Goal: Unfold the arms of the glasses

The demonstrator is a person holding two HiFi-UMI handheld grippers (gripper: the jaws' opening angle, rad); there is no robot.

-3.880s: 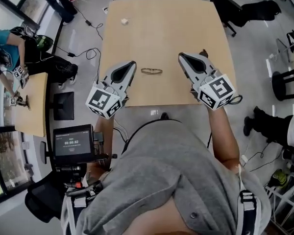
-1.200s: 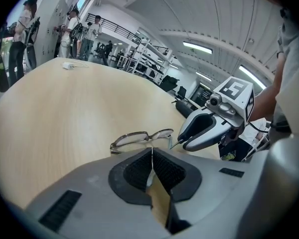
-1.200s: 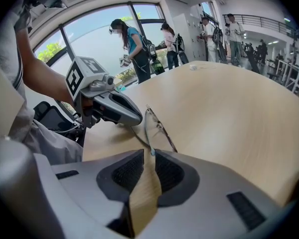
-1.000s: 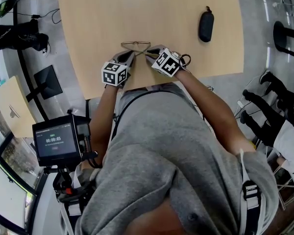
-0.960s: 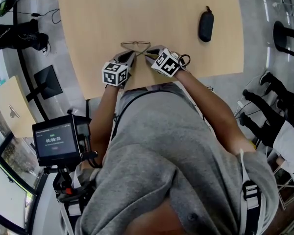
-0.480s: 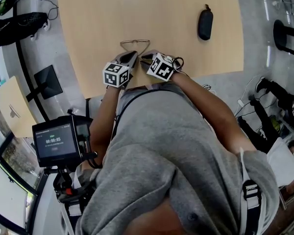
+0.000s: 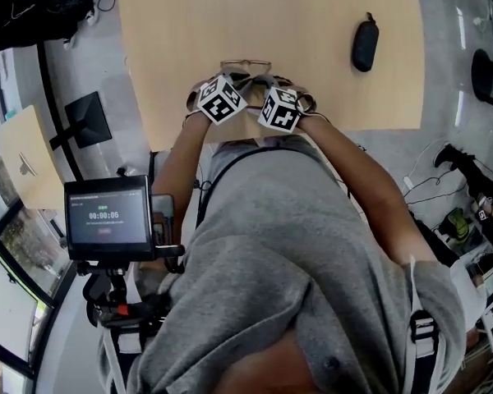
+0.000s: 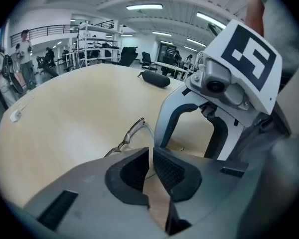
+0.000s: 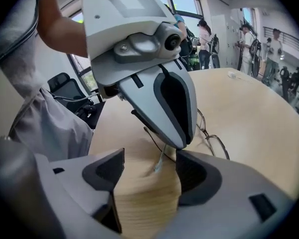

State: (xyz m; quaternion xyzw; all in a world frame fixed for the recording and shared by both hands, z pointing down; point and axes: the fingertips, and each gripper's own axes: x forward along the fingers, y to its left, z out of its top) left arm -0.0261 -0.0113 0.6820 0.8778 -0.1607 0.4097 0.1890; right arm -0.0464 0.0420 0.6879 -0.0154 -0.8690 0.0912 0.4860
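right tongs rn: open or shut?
Open. In the right gripper view the right tongs have just been opening; pads stand wide apart, with the glasses arm between them, untouched.

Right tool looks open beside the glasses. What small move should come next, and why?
Probably draw the right tool back, clear of the arm tip. Its jaws have just been opening and stand wide, with the tip lying loose between them, while the left tool is shut on the glasses, steadying them.
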